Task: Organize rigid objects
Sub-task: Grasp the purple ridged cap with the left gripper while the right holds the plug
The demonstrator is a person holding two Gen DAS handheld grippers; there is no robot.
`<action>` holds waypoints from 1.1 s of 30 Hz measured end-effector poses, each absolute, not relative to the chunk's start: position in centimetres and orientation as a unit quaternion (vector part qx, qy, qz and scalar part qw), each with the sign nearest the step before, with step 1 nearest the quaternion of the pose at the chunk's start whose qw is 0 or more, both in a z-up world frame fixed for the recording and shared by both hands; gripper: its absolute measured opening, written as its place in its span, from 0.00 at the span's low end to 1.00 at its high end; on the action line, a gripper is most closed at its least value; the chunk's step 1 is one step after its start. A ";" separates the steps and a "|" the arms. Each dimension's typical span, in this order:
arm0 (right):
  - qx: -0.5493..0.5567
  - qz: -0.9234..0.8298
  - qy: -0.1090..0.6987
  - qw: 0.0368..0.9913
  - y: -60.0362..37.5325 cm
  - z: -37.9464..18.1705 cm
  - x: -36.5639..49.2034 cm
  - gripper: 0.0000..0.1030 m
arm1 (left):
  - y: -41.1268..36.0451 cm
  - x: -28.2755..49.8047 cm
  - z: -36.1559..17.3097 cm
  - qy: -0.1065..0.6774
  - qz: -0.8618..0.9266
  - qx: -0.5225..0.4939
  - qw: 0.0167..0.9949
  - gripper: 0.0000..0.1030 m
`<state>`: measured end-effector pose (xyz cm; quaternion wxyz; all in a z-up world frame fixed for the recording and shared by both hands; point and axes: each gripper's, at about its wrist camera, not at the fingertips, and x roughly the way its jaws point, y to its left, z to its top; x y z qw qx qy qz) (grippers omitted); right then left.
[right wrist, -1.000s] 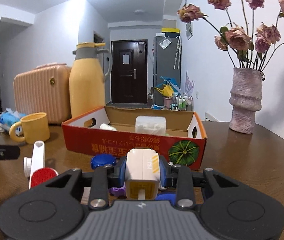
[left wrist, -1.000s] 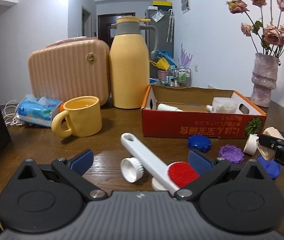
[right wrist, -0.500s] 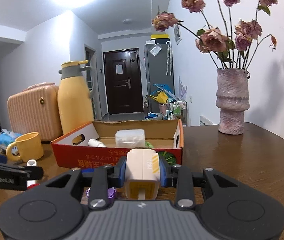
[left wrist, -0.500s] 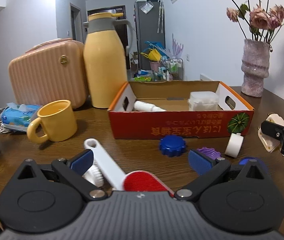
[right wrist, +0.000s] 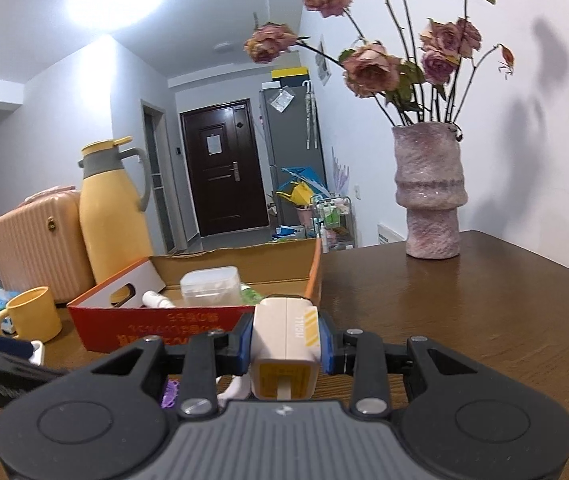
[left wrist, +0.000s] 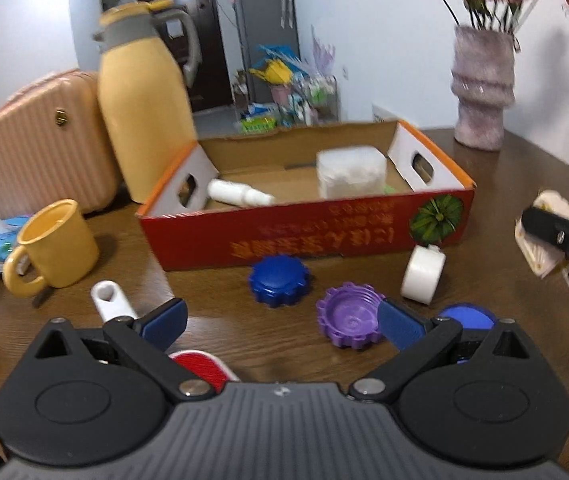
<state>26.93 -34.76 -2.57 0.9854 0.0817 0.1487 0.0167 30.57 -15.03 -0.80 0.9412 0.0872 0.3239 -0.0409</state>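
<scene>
We clamp the right tool (right wrist: 286, 346) on a cream plastic charger block (right wrist: 284, 350), carrying it toward the red cardboard box (right wrist: 156, 320) just ahead, while the left tool (left wrist: 280, 320), fingers apart and empty, hovers over the ridged purple plastic cap (left wrist: 348, 320) on the counter (left wrist: 244, 328).

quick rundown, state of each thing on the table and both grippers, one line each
left gripper: open, nothing between its fingers
right gripper: shut on the cream charger
cardboard box: open-topped, holding a white bottle and a clear tub
white bottle: lying on its side
clear tub: upright, lid on
purple cap: open side up
dark blue cap: flat, top up
white roll: on its edge
yellow mug: upright
</scene>
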 end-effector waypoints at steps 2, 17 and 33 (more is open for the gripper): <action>0.085 0.013 0.150 0.985 -35.1 -2.7 27.1 0.30 | -15.9 31.2 -1.4 0.335 -0.041 0.094 0.937 1.00; 0.096 0.009 0.166 0.981 -36.2 -3.2 27.9 0.30 | -18.0 34.5 -4.1 0.379 -0.022 0.067 0.922 1.00; 0.090 0.015 0.181 0.979 -35.8 -3.8 28.5 0.30 | -18.0 35.6 -5.5 0.398 -0.034 0.028 0.916 0.53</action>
